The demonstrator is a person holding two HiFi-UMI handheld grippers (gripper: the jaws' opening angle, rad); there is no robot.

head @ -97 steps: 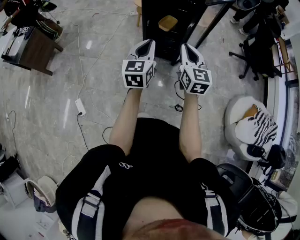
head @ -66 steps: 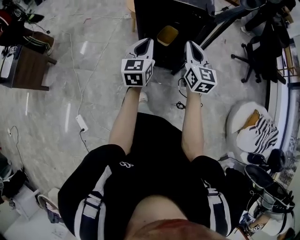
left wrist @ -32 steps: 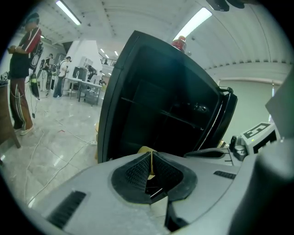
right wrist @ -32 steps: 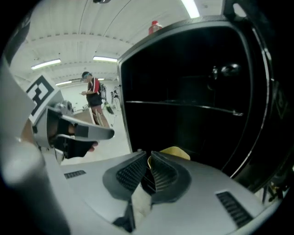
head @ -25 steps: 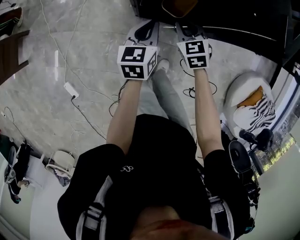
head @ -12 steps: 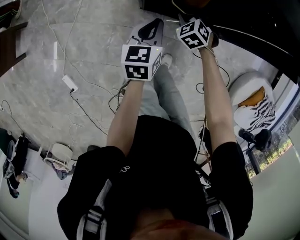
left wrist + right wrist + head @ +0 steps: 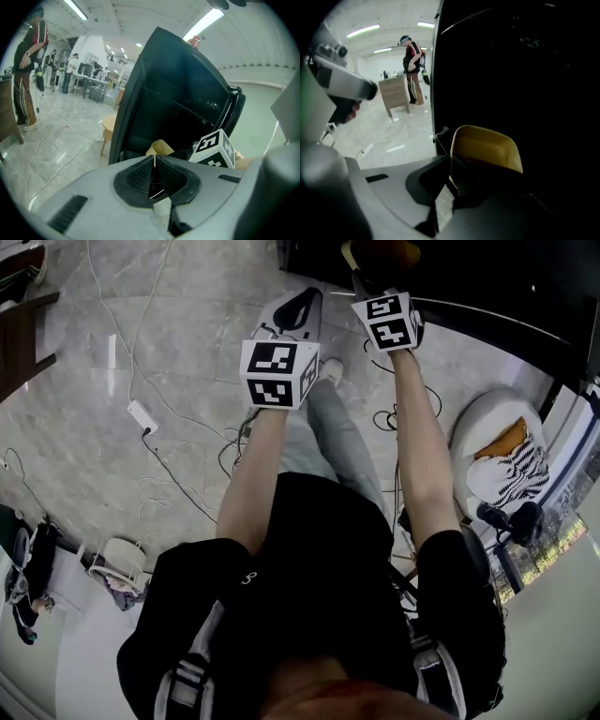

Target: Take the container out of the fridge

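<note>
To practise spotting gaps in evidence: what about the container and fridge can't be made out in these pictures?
Right gripper view: fridge interior too dark to show shelves.
Right gripper view: container base hidden by the right gripper and shadow.
Head view: container cut off by the top edge.
Left gripper view: container mostly behind the left gripper.

Head view: power strip on marble floor, 10 o'clock. Brown table at the 10 o'clock edge. White seat holding striped cloth, 3 o'clock. Left gripper view: 1 stool at 9 o'clock; 1 person standing, 10 o'clock.
</note>
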